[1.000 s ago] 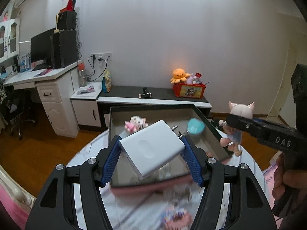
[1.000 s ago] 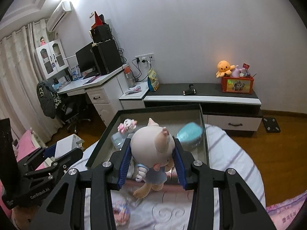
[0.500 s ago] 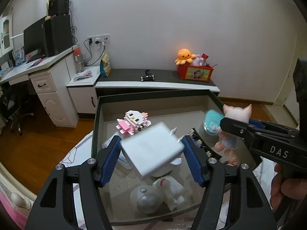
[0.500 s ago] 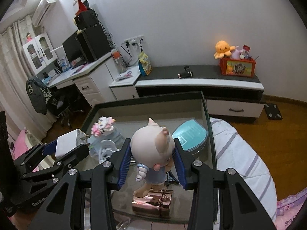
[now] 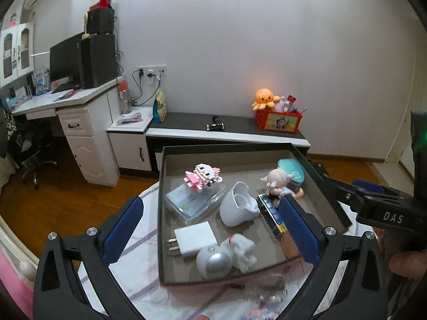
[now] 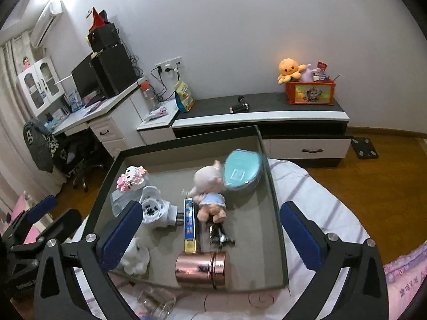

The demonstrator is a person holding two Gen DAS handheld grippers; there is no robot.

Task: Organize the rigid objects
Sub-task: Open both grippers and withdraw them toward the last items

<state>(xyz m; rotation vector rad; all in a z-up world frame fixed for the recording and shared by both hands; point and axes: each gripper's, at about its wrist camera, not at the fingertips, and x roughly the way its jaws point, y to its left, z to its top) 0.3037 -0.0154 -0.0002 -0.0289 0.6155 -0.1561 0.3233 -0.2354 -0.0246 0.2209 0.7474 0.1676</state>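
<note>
A dark-rimmed box [image 5: 226, 146] [image 6: 186, 140] lies on the bed below both grippers. My left gripper [image 5: 210, 229] hangs over its near end, jaws opening wide, pressing on nothing. The white charger [image 5: 194, 237] lies loose on the box floor between the fingers in view. My right gripper [image 6: 210, 232] is also opening, with nothing in its grip. The pig doll [image 6: 208, 186] [image 5: 280, 184] lies on its side in the box, against a teal tin [image 6: 241, 173]. Each gripper shows at the edge of the other's view.
Also in the box are a pink block figure [image 5: 202, 176] on a clear case, a white cup [image 5: 237, 208], a blue stick [image 6: 189, 224], a copper can [image 6: 202, 266] and a white plush. A glass [image 6: 157, 301] lies on the striped sheet in front.
Both grippers have opened wide. The charger dropped from the left gripper onto the box floor. The pig doll left the right gripper and now lies beside the teal tin.
</note>
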